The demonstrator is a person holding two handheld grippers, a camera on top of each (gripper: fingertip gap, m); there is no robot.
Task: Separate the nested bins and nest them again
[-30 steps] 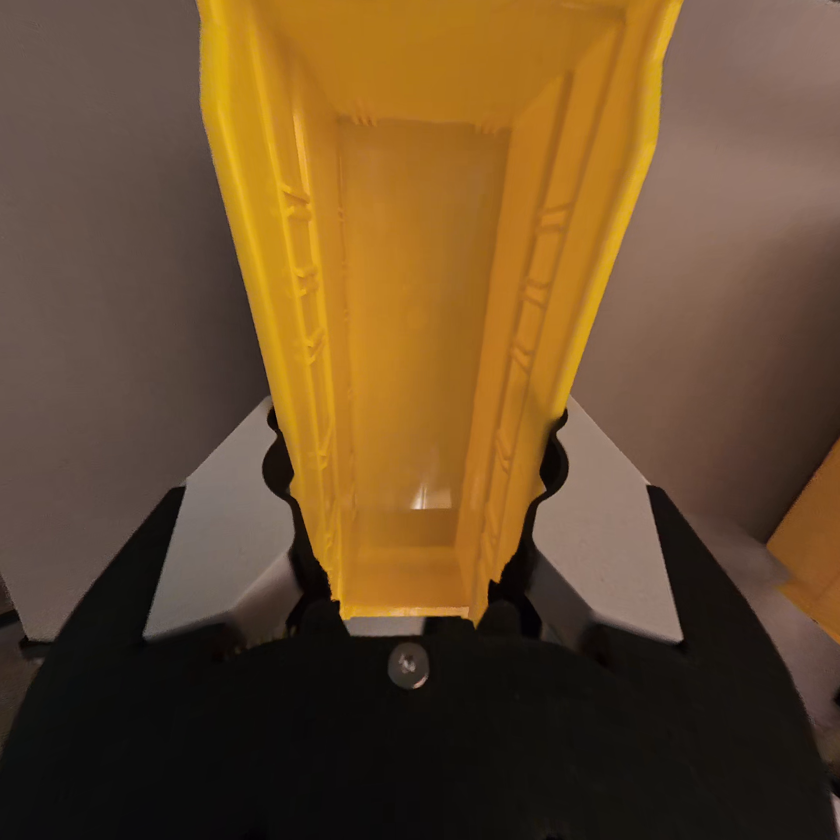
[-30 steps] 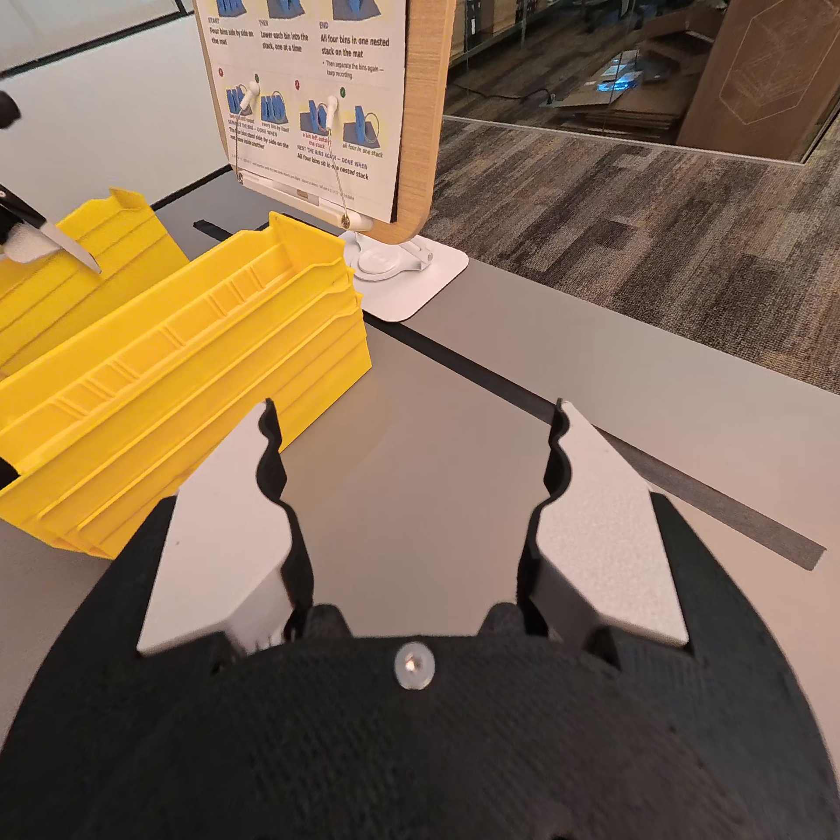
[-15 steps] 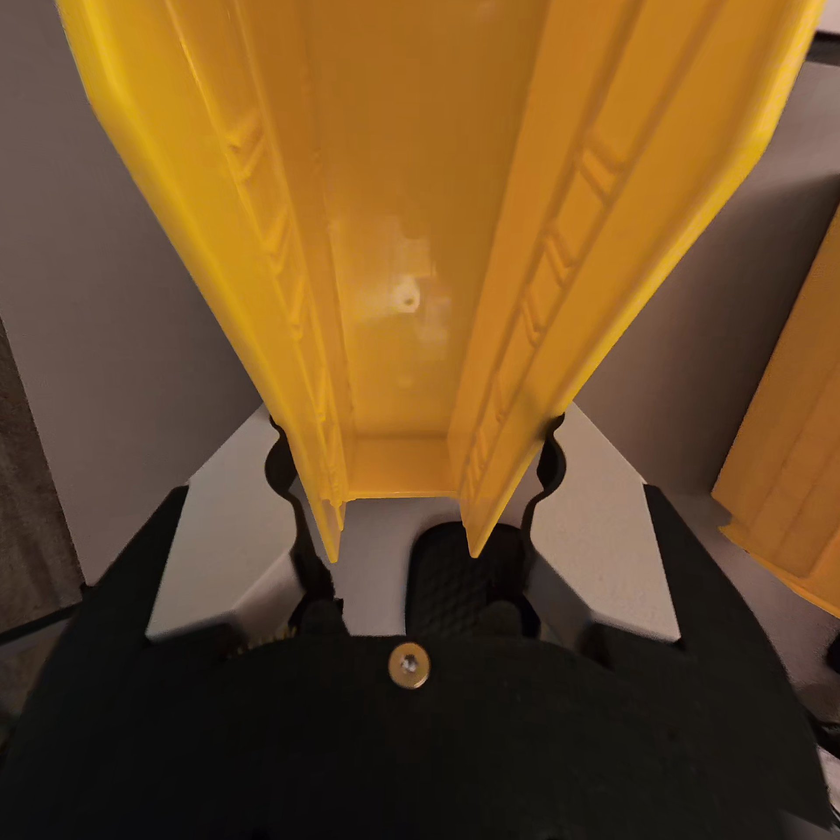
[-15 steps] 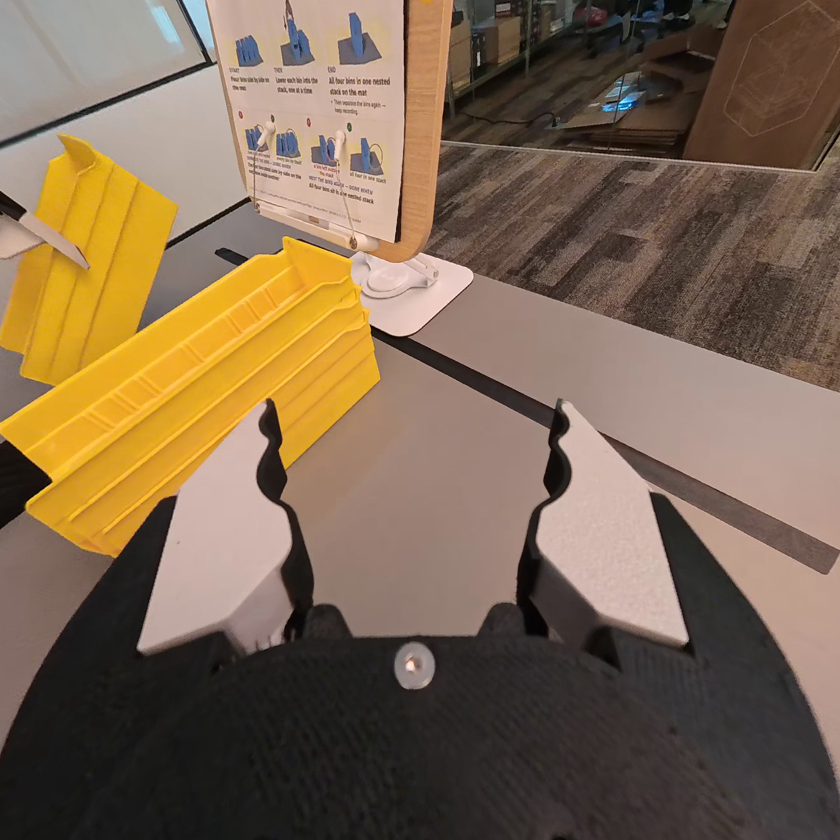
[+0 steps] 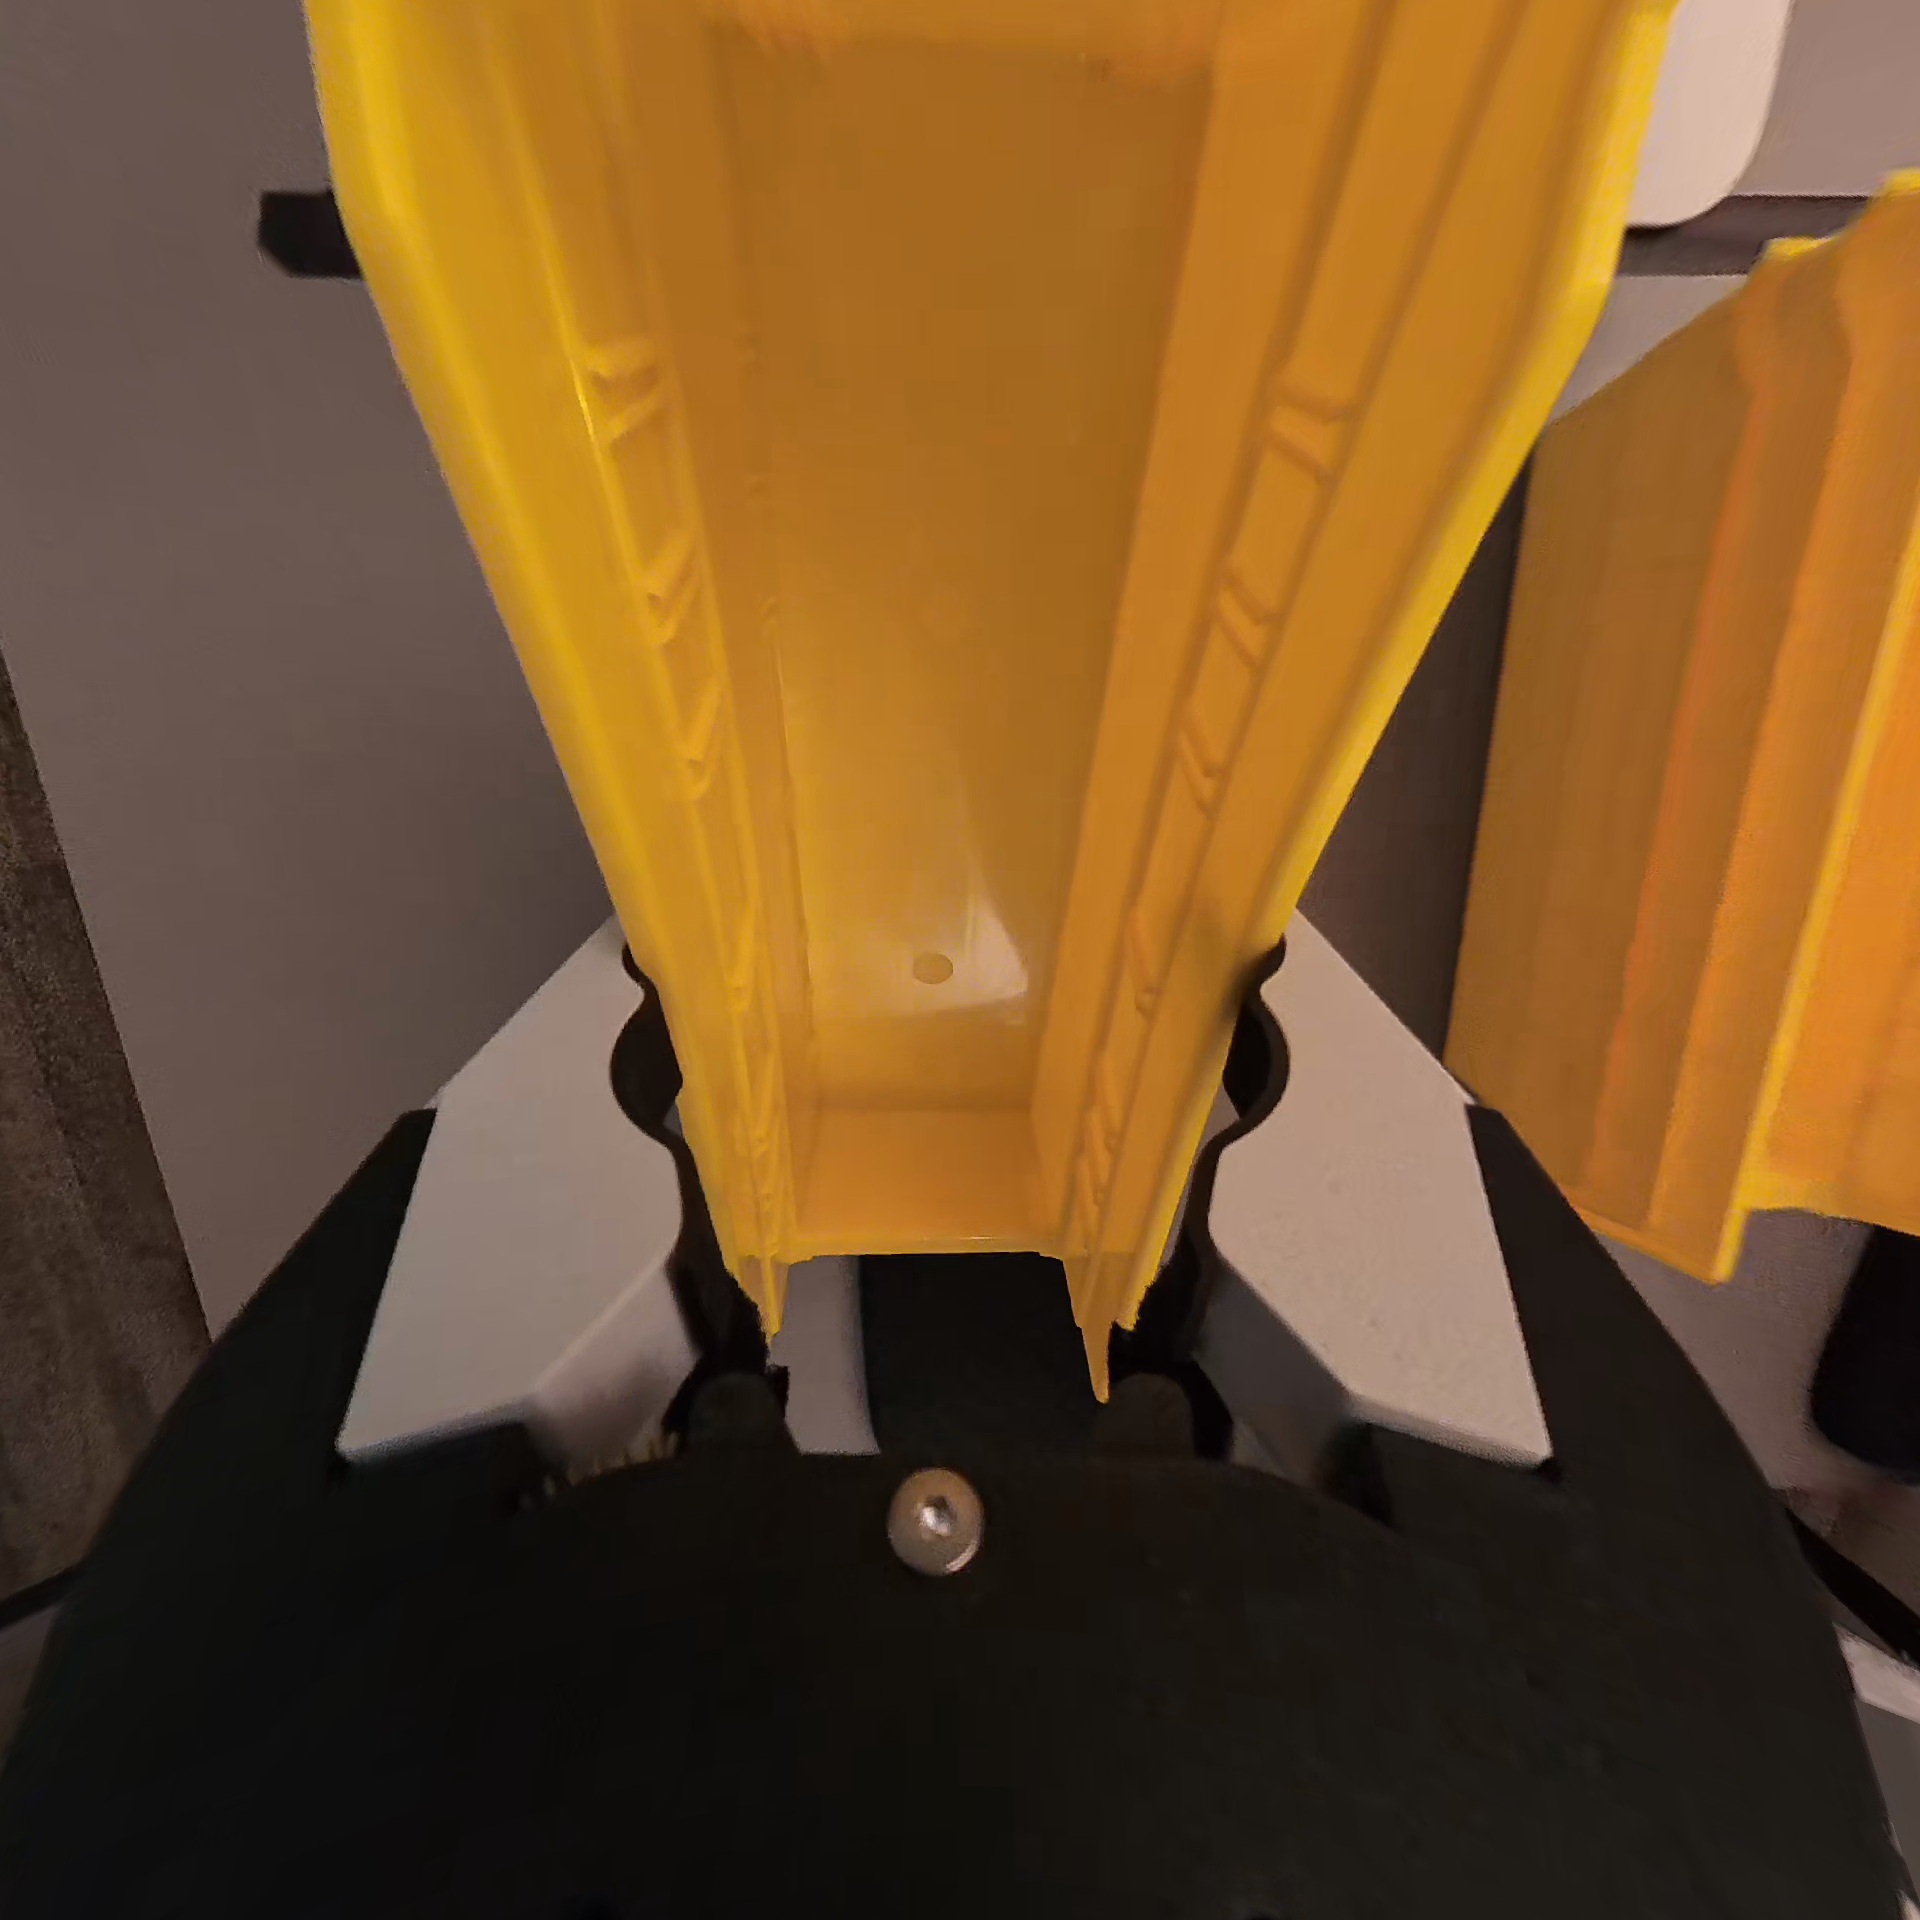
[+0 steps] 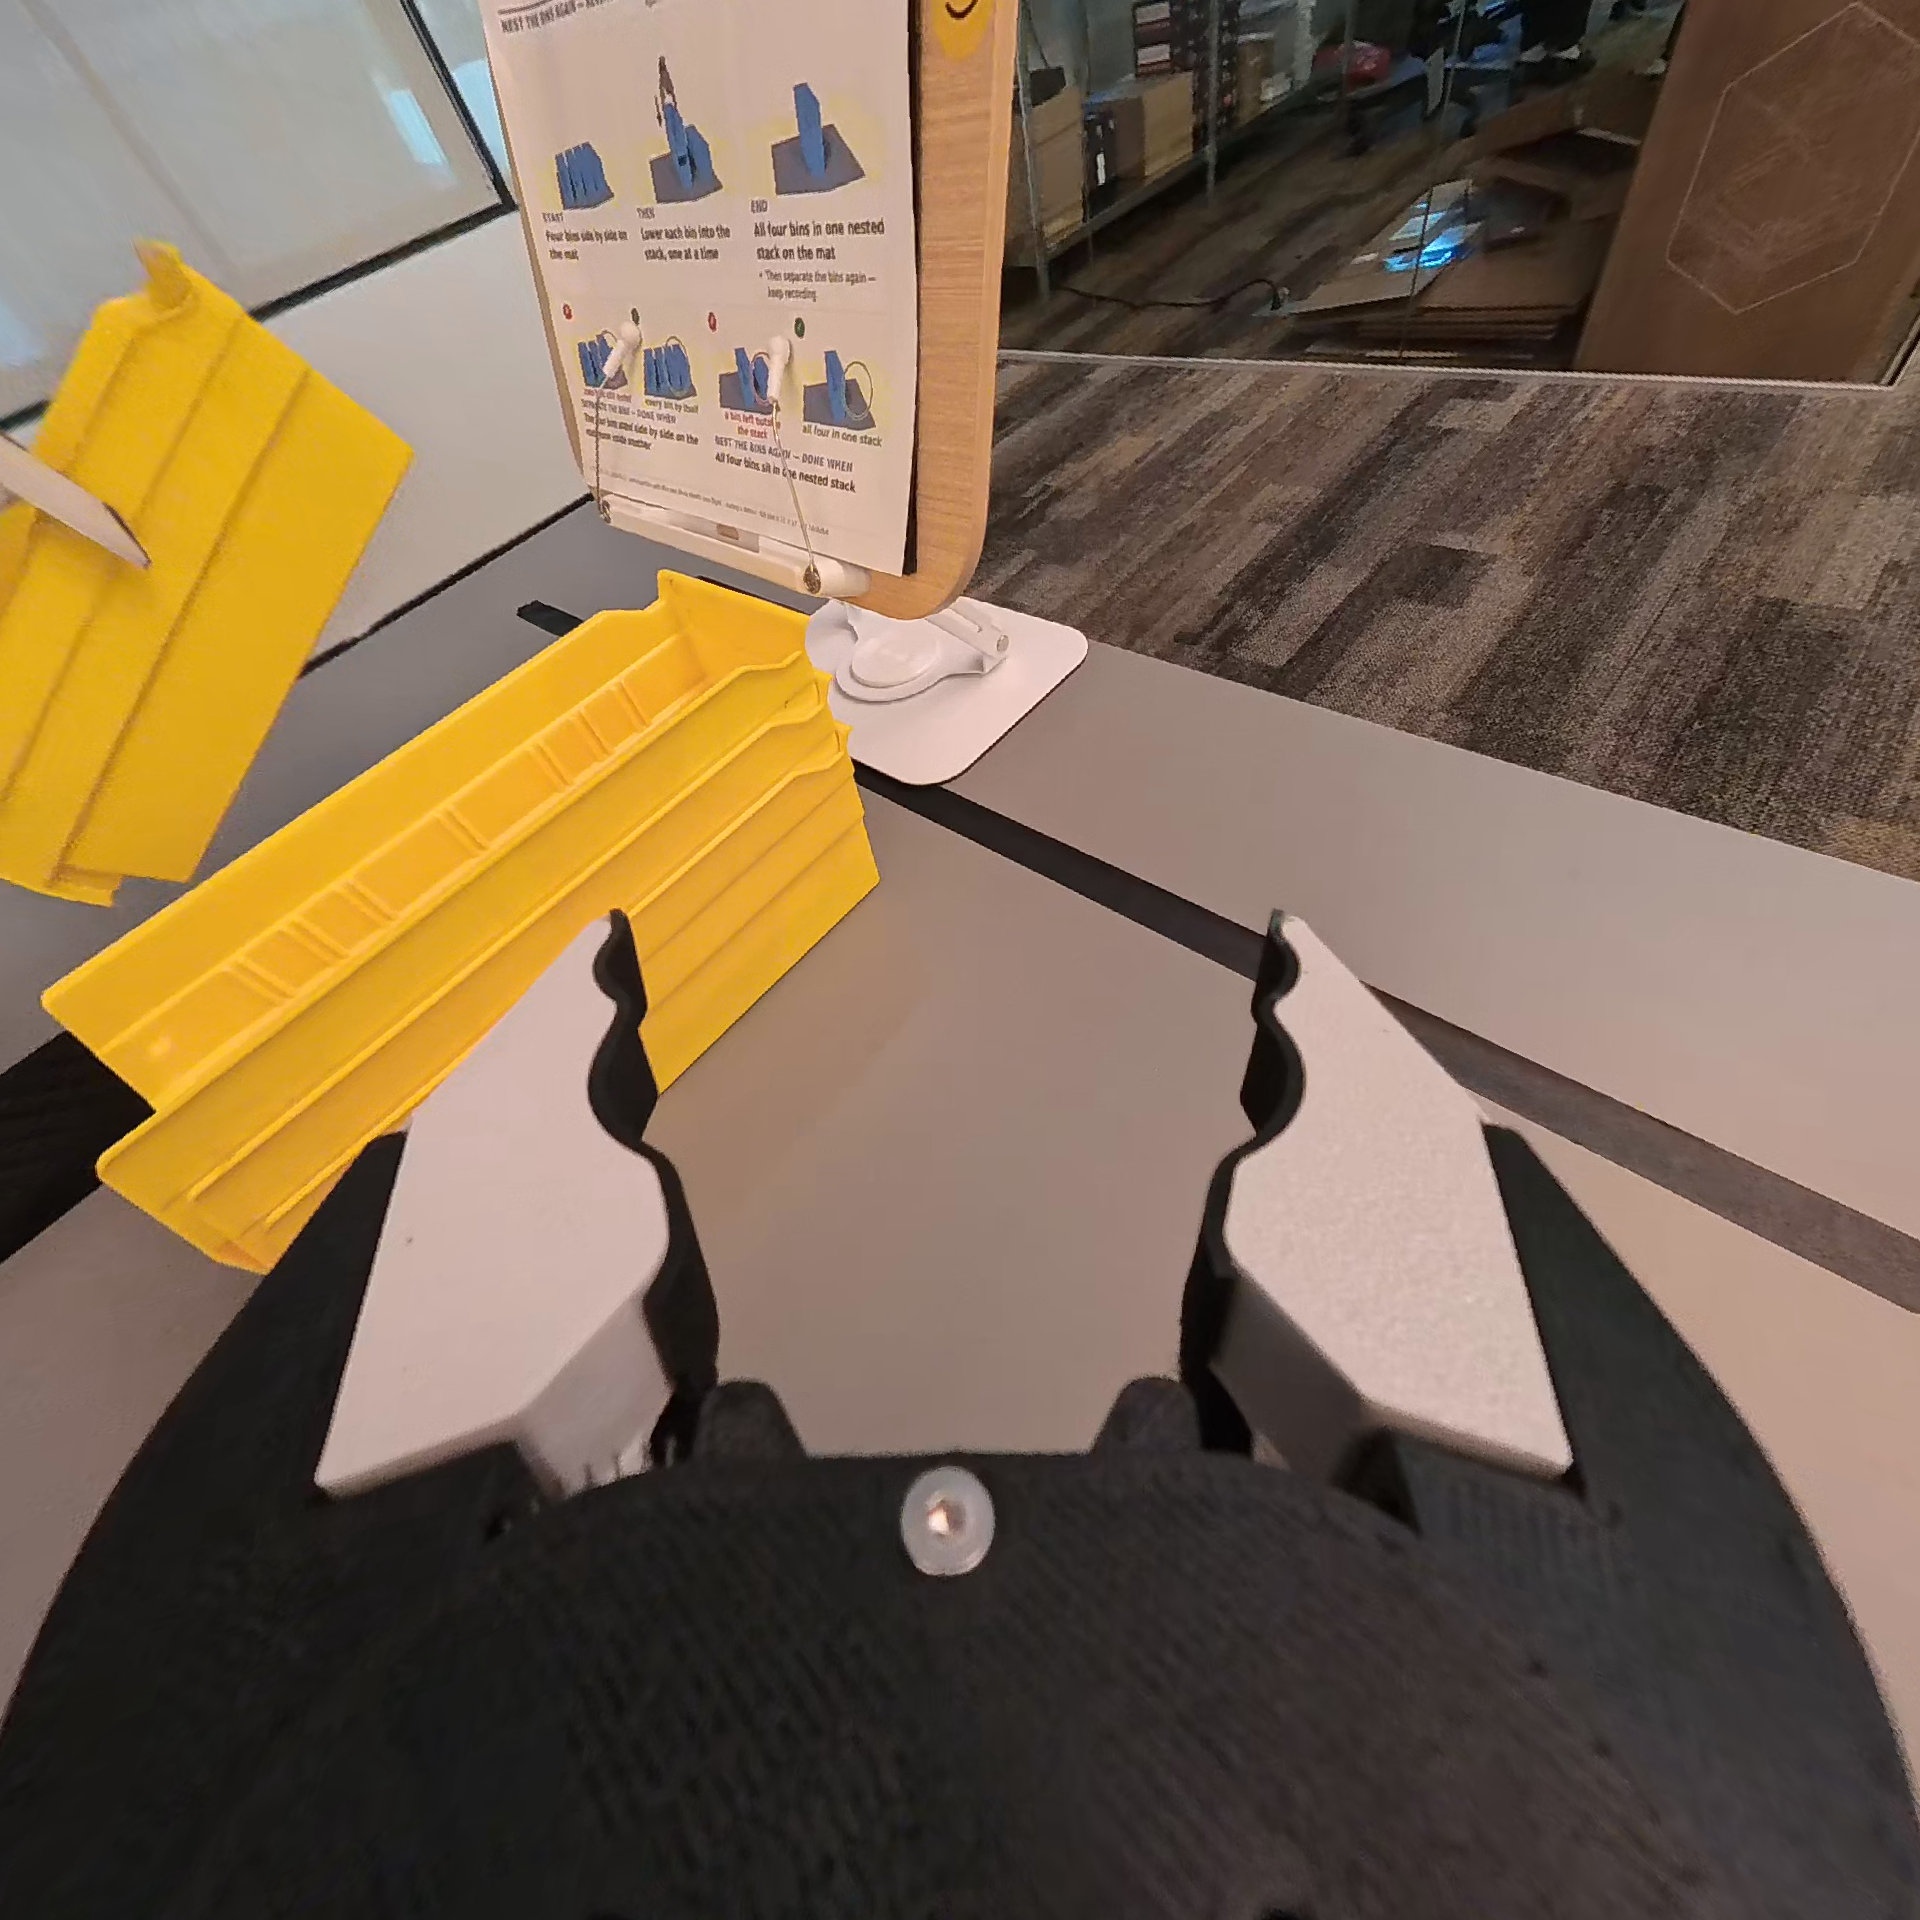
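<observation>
My left gripper (image 5: 951, 997) is shut on a single yellow bin (image 5: 956, 520), with both pads pressed against its long side walls near one end. The bin's open inside faces the camera. In the right wrist view this bin (image 6: 197, 582) hangs tilted in the air at the left, clear of the table, with one left finger (image 6: 73, 514) against it. The stack of nested yellow bins (image 6: 468, 914) lies on the grey table (image 6: 1351, 831); it also shows in the left wrist view (image 5: 1683, 779) at the right. My right gripper (image 6: 945, 966) is open and empty, above the table just right of the stack.
An instruction board (image 6: 748, 281) on a white base (image 6: 945, 675) stands just behind the stack. A dark strip (image 6: 1143, 894) runs across the table. Carpeted floor lies beyond the table's far edge at the right.
My left gripper has lifted its bin up and away from the stack and tilted it. The grasp has held. My right gripper stayed open and drew back a little.
</observation>
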